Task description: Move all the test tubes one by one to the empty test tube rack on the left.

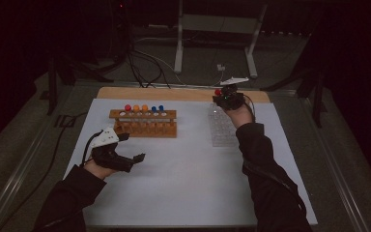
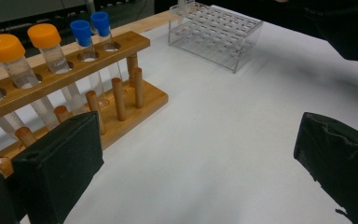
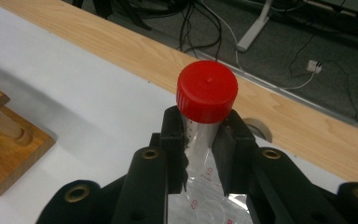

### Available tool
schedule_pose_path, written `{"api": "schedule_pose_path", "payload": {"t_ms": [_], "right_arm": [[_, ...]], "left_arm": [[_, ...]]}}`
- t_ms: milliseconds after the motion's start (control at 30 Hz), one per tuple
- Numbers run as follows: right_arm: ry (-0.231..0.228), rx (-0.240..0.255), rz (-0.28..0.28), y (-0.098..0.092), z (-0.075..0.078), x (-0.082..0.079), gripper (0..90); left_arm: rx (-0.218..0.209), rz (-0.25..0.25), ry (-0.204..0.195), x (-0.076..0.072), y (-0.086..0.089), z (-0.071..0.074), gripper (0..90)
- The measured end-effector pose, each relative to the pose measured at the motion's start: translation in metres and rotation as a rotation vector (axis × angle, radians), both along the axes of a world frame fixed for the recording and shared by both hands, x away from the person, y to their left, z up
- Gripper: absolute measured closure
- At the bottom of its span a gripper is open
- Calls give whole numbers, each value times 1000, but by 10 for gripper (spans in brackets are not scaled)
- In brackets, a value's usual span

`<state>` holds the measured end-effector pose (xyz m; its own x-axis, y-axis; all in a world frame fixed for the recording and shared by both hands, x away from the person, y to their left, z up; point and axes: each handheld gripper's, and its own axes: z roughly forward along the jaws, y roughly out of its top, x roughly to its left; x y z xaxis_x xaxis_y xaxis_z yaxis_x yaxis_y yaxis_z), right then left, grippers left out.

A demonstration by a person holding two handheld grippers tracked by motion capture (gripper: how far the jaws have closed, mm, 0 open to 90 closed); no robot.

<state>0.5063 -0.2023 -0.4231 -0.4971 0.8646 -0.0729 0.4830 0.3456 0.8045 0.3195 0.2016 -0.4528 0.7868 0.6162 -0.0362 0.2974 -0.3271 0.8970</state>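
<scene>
Clamped in my right gripper [image 3: 200, 140] is a red-capped tube [image 3: 206, 93], pinched just under its cap, above the far end of the clear plastic rack [image 1: 221, 129] on the table [image 1: 183, 193]. Over by the wooden rack [image 2: 70, 74] of orange- and blue-capped tubes, my left gripper [image 2: 196, 168] gapes wide apart, holding nothing.

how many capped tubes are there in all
6: one red-capped, two orange-capped and two blue-capped stand in the wooden rack; a sixth, red-capped tube, is clamped in the right gripper above the clear rack.
</scene>
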Motion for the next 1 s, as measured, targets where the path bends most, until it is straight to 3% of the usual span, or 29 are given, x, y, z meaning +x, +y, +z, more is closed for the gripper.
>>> {"api": "schedule_pose_path", "payload": {"t_ms": [233,467,1000], "right_arm": [[-41,-5,-2,0,17,-7,744],[-64,9,39,4,30,-18,745],[-55,20,220,23,18,-67,745]], "left_arm": [[0,-6,0,0,-1,1,20],[-1,-16,1,0,-2,4,20],[9,-42,7,1,-13,11,21]]}}
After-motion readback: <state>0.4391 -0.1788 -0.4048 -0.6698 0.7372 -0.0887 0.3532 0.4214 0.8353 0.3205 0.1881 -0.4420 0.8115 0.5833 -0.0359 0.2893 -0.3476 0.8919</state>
